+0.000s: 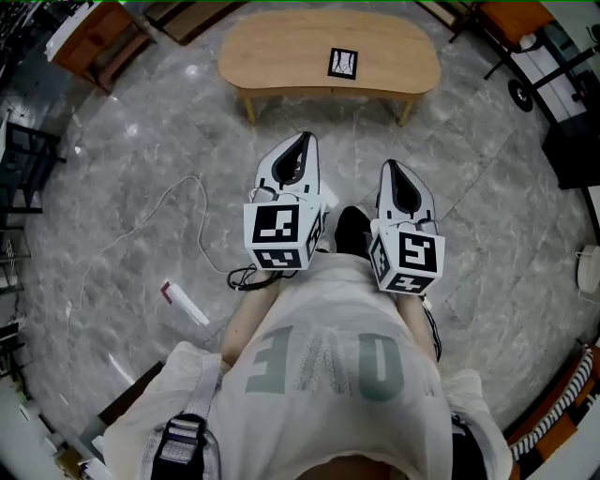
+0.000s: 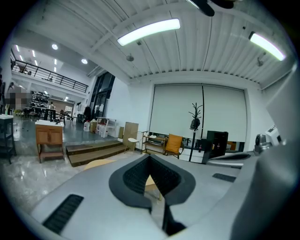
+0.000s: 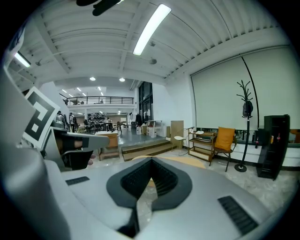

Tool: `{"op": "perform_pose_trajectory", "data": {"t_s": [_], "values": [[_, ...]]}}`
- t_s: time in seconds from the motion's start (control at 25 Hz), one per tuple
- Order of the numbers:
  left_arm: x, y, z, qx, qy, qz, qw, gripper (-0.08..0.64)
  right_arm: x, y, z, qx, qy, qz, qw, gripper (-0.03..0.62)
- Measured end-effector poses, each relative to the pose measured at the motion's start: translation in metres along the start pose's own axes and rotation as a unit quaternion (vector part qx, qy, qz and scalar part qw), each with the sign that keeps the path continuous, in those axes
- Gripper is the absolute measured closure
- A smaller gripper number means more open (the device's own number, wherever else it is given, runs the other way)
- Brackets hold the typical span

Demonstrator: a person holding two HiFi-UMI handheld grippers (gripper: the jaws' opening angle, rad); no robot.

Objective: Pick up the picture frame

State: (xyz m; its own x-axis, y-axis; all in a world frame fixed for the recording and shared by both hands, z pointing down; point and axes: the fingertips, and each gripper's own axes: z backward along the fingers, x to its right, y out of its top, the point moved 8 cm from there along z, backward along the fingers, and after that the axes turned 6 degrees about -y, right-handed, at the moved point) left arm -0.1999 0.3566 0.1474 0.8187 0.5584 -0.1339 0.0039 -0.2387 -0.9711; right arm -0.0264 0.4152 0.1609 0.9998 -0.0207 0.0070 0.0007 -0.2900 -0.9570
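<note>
The picture frame (image 1: 342, 63), small with a black border, lies flat on an oval wooden low table (image 1: 281, 52) at the far side of the floor. My left gripper (image 1: 305, 141) and right gripper (image 1: 387, 167) are held side by side in front of the person's body, pointing at the table and well short of it. Both are shut with nothing between the jaws. In the left gripper view the left gripper (image 2: 150, 157) shows its tips meeting, with the table's wood (image 2: 96, 164) beyond. The right gripper (image 3: 151, 159) looks the same in its own view.
A white cable (image 1: 169, 202) trails over the grey marble floor at left, near a small red-and-white strip (image 1: 183, 302). A wooden cabinet (image 1: 94, 37) stands at the far left. An orange chair (image 1: 511, 19) and black furniture (image 1: 572, 150) stand at the right.
</note>
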Motion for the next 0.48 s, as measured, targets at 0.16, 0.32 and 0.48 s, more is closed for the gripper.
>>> {"op": "perform_pose_trajectory", "data": {"t_s": [0.16, 0.32, 0.48], "values": [[-0.005, 0.006, -0.016, 0.009, 0.004, -0.005, 0.9999, 0.551, 0.012, 0.003, -0.015, 0.009, -0.005, -0.009, 1.0, 0.589], [-0.007, 0.006, -0.038, 0.018, 0.012, -0.014, 0.9997, 0.551, 0.026, 0.001, -0.041, 0.021, 0.004, -0.012, 1.0, 0.589], [-0.027, 0.007, -0.066, 0.005, 0.029, -0.022, 0.9993, 0.551, 0.032, 0.002, -0.078, 0.017, 0.017, -0.028, 0.999, 0.589]]}}
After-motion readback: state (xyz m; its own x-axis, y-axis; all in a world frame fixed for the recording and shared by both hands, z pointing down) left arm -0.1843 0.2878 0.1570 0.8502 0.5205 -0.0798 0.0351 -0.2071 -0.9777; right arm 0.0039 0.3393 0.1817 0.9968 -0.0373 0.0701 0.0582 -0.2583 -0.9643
